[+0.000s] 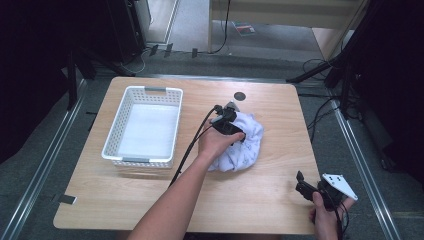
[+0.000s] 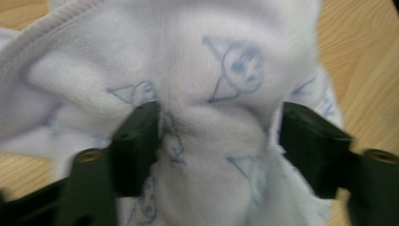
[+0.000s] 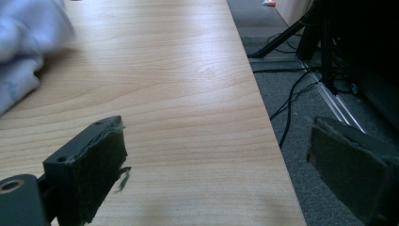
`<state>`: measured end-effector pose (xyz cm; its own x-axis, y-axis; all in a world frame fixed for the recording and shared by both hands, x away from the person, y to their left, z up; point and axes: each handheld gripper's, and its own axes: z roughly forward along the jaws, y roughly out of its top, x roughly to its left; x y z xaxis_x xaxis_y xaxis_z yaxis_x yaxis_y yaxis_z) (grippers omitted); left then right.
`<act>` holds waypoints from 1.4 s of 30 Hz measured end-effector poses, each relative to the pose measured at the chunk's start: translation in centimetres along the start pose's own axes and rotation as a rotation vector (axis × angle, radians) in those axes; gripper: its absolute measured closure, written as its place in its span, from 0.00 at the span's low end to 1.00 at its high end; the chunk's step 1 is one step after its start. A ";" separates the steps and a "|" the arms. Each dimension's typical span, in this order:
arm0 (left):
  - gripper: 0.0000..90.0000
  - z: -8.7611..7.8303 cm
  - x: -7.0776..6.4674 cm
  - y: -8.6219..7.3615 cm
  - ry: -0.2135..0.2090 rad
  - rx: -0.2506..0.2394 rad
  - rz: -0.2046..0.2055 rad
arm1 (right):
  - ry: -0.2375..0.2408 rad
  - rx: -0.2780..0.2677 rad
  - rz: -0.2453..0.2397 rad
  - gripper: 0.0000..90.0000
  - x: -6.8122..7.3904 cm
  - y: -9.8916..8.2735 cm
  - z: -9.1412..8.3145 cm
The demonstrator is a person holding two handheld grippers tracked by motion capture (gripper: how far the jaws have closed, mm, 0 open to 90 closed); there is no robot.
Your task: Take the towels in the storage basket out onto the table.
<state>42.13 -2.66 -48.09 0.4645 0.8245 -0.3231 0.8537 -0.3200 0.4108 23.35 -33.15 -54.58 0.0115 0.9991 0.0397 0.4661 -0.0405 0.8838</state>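
Observation:
A crumpled white cloth with blue drawings (image 1: 249, 146) lies in a heap on the wooden table (image 1: 260, 200), right of the middle. My left gripper (image 1: 237, 134) points down into the heap from its left side. In the left gripper view the cloth (image 2: 235, 61) bulges up between the two jaws, which stand apart around a fold, so the left gripper (image 2: 219, 117) is open. My right gripper (image 1: 301, 184) rests by the table's front right corner. Its jaws are wide open over bare wood (image 3: 216, 141), and an edge of the cloth (image 3: 23, 37) lies far off at the left.
A white slatted basket (image 1: 155, 91) stands on the left half of the table, holding nothing. A small black disc (image 1: 240, 95) lies near the far edge, behind the cloth. Cables and stand legs (image 1: 325, 70) cross the floor beyond the table's right edge.

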 end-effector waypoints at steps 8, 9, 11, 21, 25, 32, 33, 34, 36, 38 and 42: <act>0.00 -1.9 0.3 0.0 -0.001 -0.022 0.003 | 0.003 -0.002 0.003 0.06 0.0 0.0 0.0; 0.00 -2.3 0.4 0.0 -0.003 -0.026 0.006 | 0.003 -0.002 0.003 0.06 0.0 0.0 0.0; 0.00 -2.8 0.6 0.0 0.003 -0.028 0.009 | 0.004 -0.002 0.003 0.06 0.0 0.0 0.0; 0.00 -7.0 2.4 -0.4 0.046 -0.089 -0.001 | 0.008 0.001 -0.004 0.06 0.0 0.0 0.0; 0.00 -8.7 3.4 -0.7 0.056 -0.116 -0.015 | 0.005 0.001 -0.003 0.06 0.0 0.0 0.0; 0.00 -11.5 5.2 -1.4 0.087 -0.149 -0.032 | 0.000 0.000 -0.010 0.06 0.1 0.0 0.0; 0.00 -11.9 5.6 -1.6 0.093 -0.156 -0.039 | 0.001 0.000 -0.010 0.06 0.1 0.0 0.0; 0.00 -12.1 5.8 -1.8 0.095 -0.157 -0.039 | 0.001 -0.001 -0.011 0.06 0.1 0.0 0.0; 0.00 -12.8 6.3 -2.1 0.106 -0.163 -0.044 | 0.000 -0.001 -0.010 0.06 0.1 0.0 0.0; 0.00 -13.4 7.0 -2.5 0.115 -0.171 -0.049 | 0.000 0.000 -0.010 0.06 0.1 0.0 0.0; 0.00 -14.7 8.5 -3.4 0.130 -0.192 -0.071 | 0.000 -0.001 -0.013 0.06 0.1 0.0 0.0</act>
<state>39.76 12.31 -39.74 0.3599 0.8990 -0.2494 0.8171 -0.1747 0.5494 23.38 -33.04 -54.59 0.0055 0.9996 0.0281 0.4657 -0.0274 0.8845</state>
